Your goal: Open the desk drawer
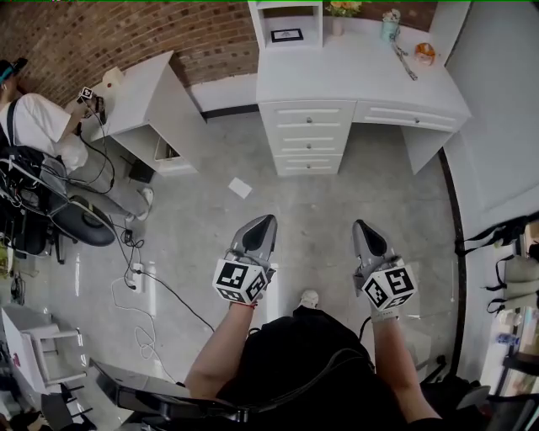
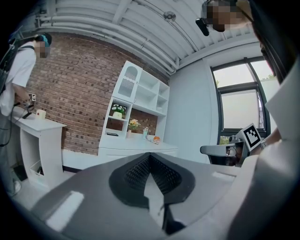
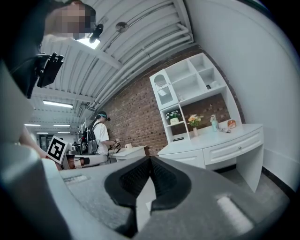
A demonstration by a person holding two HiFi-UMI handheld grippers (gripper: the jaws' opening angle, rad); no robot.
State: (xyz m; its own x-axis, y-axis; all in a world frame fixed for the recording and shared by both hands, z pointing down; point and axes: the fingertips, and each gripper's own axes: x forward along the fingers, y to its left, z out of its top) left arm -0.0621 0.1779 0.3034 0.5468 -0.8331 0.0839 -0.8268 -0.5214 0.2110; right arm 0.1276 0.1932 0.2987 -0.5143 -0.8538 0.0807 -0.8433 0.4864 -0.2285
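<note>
Most of the head view is grey floor (image 1: 337, 210), ending at a brick wall (image 1: 126, 34). Against that wall stands a white desk (image 1: 362, 71), the largest piece of furniture, with a shelf unit (image 1: 286, 21) on its top and flowers (image 1: 344, 8) just beside the shelves. Under the desktop sit a stack of drawers (image 1: 308, 135) and, beside it, 1 wide drawer (image 1: 402, 116). Every drawer front lies flush, shut.

A smaller white table (image 1: 147, 97) stands further along the wall, with a person in a white shirt (image 1: 38, 126) at it. Cables (image 1: 143, 282) trail over the floor nearby.

Well apart from the desk, 2 sets of tongs are held out level, both pointing toward it. The left tongs (image 1: 269, 220) have their jaws pressed together at the tips with nothing between them, as the left gripper view shows. The right tongs (image 1: 360, 224) are likewise closed and empty. Each bears a cube (image 1: 242, 282) with square markers at its rear.

1 sheet of paper (image 1: 240, 187) lies on the floor between the left tongs and the stack of drawers, touching neither.
</note>
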